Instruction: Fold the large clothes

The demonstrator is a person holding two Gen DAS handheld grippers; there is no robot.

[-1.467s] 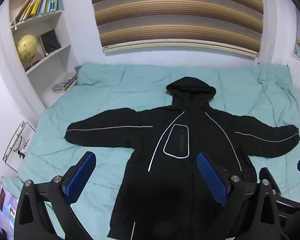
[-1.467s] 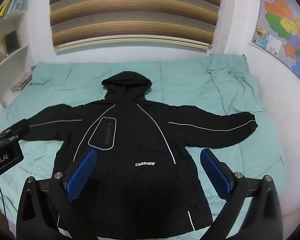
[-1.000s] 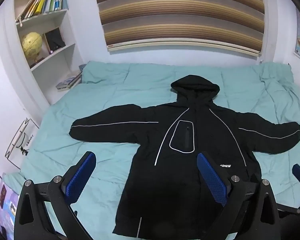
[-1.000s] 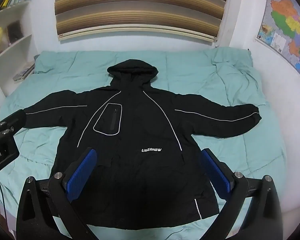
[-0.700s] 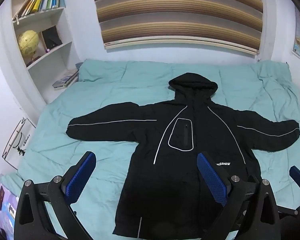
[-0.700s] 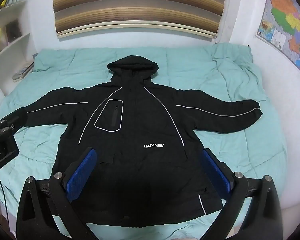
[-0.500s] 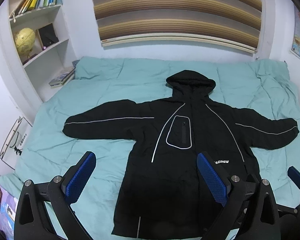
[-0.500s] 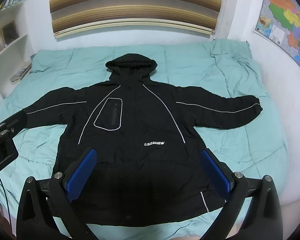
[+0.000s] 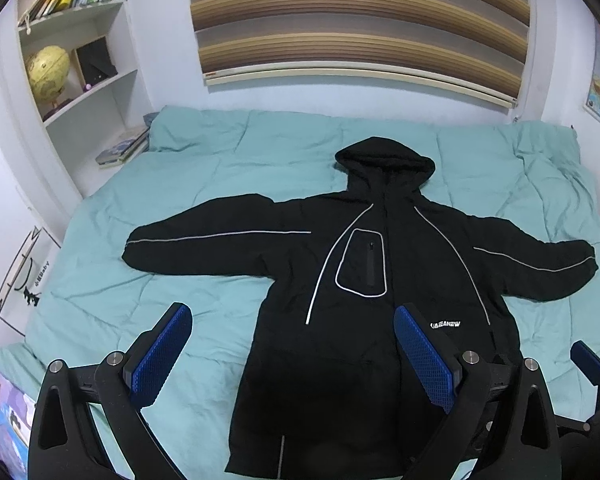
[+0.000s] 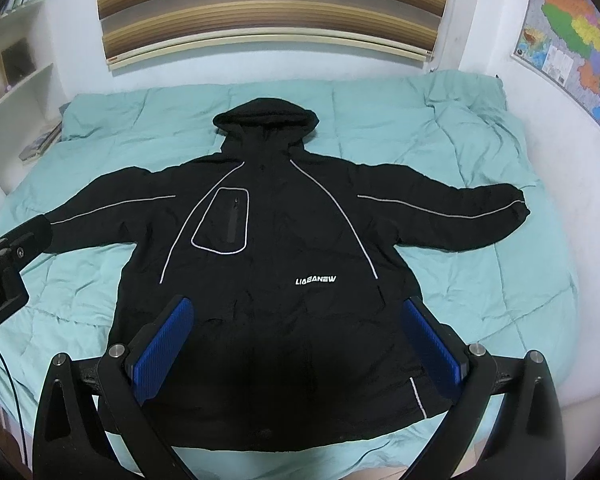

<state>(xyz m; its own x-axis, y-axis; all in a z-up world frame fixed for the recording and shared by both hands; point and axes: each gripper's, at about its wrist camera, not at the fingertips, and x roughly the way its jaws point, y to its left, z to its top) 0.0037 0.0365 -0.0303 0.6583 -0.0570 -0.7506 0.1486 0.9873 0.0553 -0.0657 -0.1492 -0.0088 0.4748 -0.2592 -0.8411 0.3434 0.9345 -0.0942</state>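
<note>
A large black hooded jacket (image 9: 380,280) with white piping lies flat and face up on a teal bed (image 9: 188,184), both sleeves spread out to the sides. It also shows in the right wrist view (image 10: 284,248). My left gripper (image 9: 292,344) is open and empty, held above the jacket's lower left part. My right gripper (image 10: 300,340) is open and empty, held above the jacket's hem. Neither touches the cloth.
White shelves (image 9: 80,80) with books and a yellow globe (image 9: 48,70) stand left of the bed. A striped blind (image 9: 360,20) hangs on the far wall. A map (image 10: 572,40) hangs on the right wall. A white paper bag (image 9: 24,272) leans at the bed's left.
Both grippers have drawn back and up a little from the bed, so more of the jacket's hem shows. The jacket has not moved. Both grippers stay open.
</note>
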